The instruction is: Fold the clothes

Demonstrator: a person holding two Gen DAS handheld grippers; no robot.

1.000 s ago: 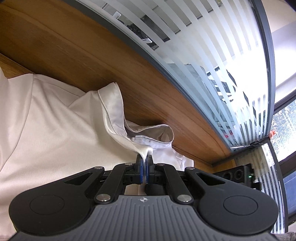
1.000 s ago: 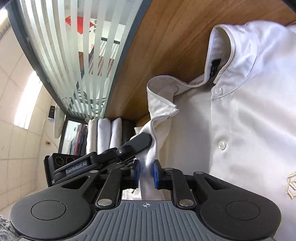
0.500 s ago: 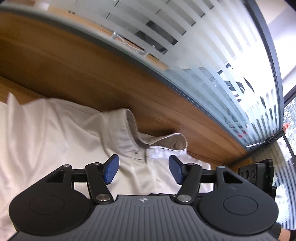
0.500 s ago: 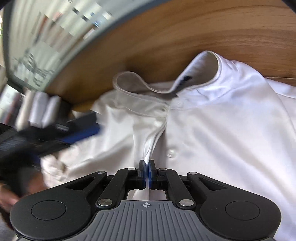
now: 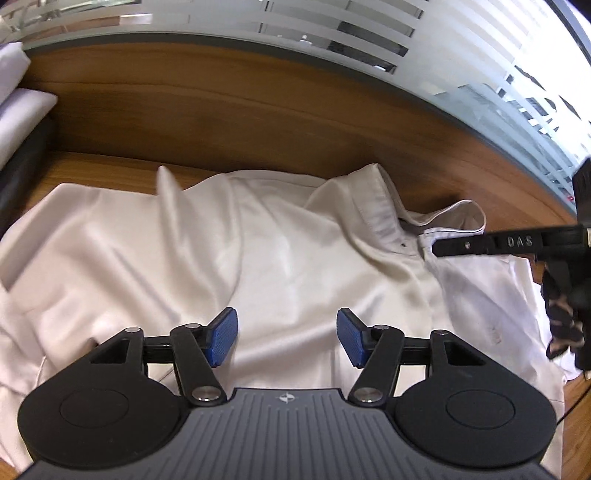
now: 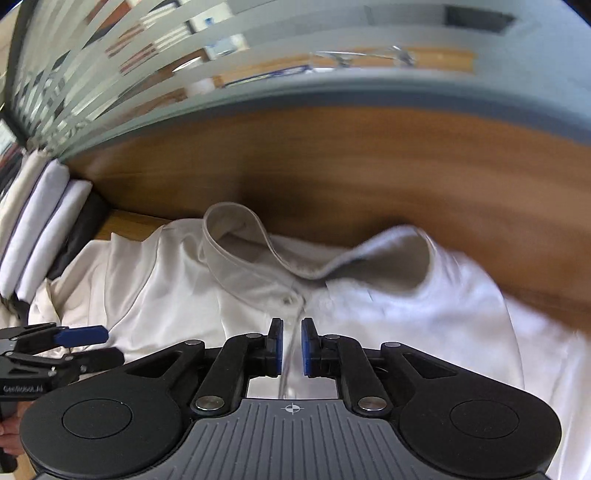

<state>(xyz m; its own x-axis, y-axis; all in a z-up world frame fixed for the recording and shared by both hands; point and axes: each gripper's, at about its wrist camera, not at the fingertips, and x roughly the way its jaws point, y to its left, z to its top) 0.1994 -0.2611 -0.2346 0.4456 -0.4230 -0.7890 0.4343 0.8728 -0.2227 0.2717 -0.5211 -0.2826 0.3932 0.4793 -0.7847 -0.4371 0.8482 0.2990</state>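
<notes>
A wooden worktop (image 5: 221,122) runs up to a frosted, striped glass partition (image 5: 332,29), and on it lies a white button-front shirt (image 5: 258,251), front side up, its collar (image 6: 258,254) standing loosely at the far edge and the placket running down toward the camera. The cloth looks thin, soft and somewhat glossy, so I judge it light, limp and inclined to slide or wrinkle; it will hold no shape of its own, and the sensible places to pinch it are the firmer seams: collar, placket, shoulder line or hem edge. The right gripper (image 6: 291,347) hangs just over the placket below the top button (image 6: 286,300); its jaws are only narrowly parted and opening, with a ridge of the placket fabric rising between the blue pads (image 6: 306,349), though the pads do not seem to press on it. The left gripper (image 5: 286,338) hovers over the chest panel with its jaws well apart, closing slightly, and nothing between them. At the left edge of the worktop sit 3 folded pale garments (image 6: 40,221) on a dark one.
</notes>
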